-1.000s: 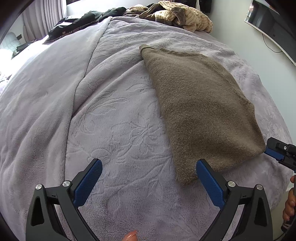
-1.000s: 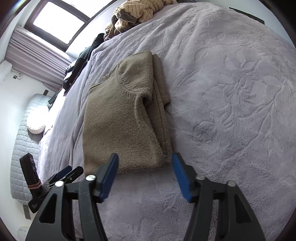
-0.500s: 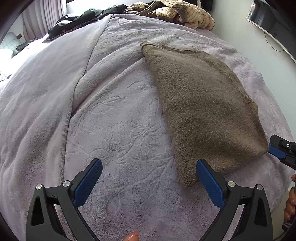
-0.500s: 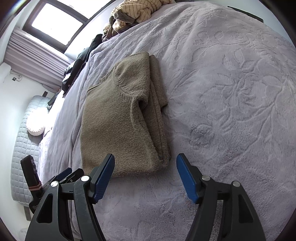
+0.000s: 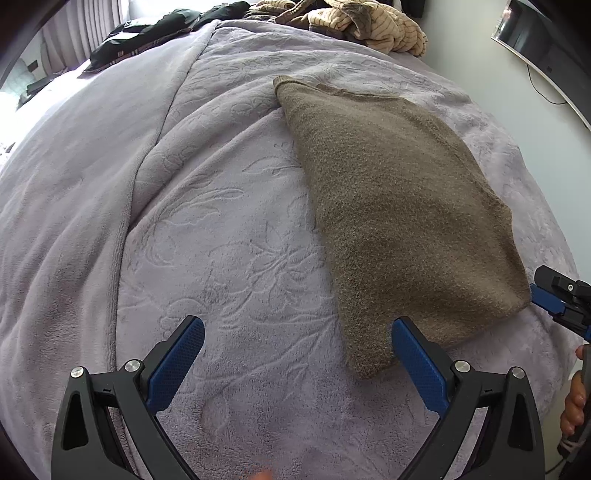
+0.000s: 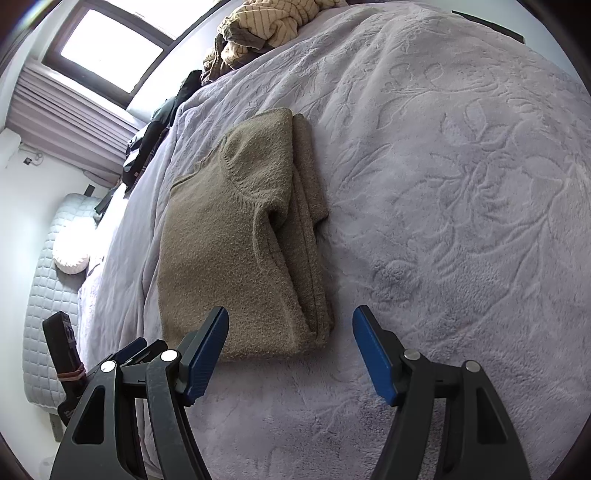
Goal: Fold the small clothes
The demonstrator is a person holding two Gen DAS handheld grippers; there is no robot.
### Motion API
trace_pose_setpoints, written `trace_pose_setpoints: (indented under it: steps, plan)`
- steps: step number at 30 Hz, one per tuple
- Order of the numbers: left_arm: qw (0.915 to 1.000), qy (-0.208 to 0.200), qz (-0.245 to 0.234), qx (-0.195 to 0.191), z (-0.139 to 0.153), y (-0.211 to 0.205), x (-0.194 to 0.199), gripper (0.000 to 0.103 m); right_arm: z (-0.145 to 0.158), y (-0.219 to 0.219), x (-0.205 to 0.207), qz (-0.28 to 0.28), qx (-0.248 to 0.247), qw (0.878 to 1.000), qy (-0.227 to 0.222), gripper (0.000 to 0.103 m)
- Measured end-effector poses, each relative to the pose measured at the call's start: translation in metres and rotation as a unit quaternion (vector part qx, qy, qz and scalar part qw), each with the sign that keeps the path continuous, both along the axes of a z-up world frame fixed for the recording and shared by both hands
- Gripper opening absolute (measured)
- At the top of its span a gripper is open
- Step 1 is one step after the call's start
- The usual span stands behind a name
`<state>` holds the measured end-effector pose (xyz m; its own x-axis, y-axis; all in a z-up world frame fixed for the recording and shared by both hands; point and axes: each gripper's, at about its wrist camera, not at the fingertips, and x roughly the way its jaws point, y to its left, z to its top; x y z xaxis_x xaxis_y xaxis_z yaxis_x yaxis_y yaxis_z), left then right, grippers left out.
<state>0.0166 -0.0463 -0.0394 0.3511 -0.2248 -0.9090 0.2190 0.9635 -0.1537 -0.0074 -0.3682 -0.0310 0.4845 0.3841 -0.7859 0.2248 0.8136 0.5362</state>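
A brown knitted sweater (image 5: 399, 206) lies folded into a narrow stack on the lilac bedspread (image 5: 221, 240). In the right wrist view the sweater (image 6: 236, 236) shows its neckline and a tucked sleeve along its right edge. My left gripper (image 5: 297, 341) hangs open just short of the sweater's near left corner, its right pad beside the hem. My right gripper (image 6: 290, 332) stands open over the sweater's near right corner with nothing pressed between the pads. The right gripper's fingertips (image 5: 550, 295) also show at the sweater's right corner in the left wrist view.
A heap of tan striped clothes (image 5: 354, 22) and dark garments (image 5: 159, 33) lie at the far end of the bed. A monitor (image 5: 543, 40) hangs on the right wall. In the right wrist view a window (image 6: 110, 48), curtains and a quilted mattress (image 6: 48, 295) are at the left.
My right gripper's jaws have spread wider since a second ago and sit a little closer to the sweater's hem. The left gripper has edged slightly toward the sweater. The sweater has not moved.
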Motion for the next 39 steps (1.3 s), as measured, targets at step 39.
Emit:
trace_pose_setpoints:
  steps: [39]
  plan:
    - [0.9852,0.035,-0.015,-0.167,0.002,0.001,0.105,0.102,-0.019,-0.041,0.083,0.049,0.114,0.992,-0.005,0.076]
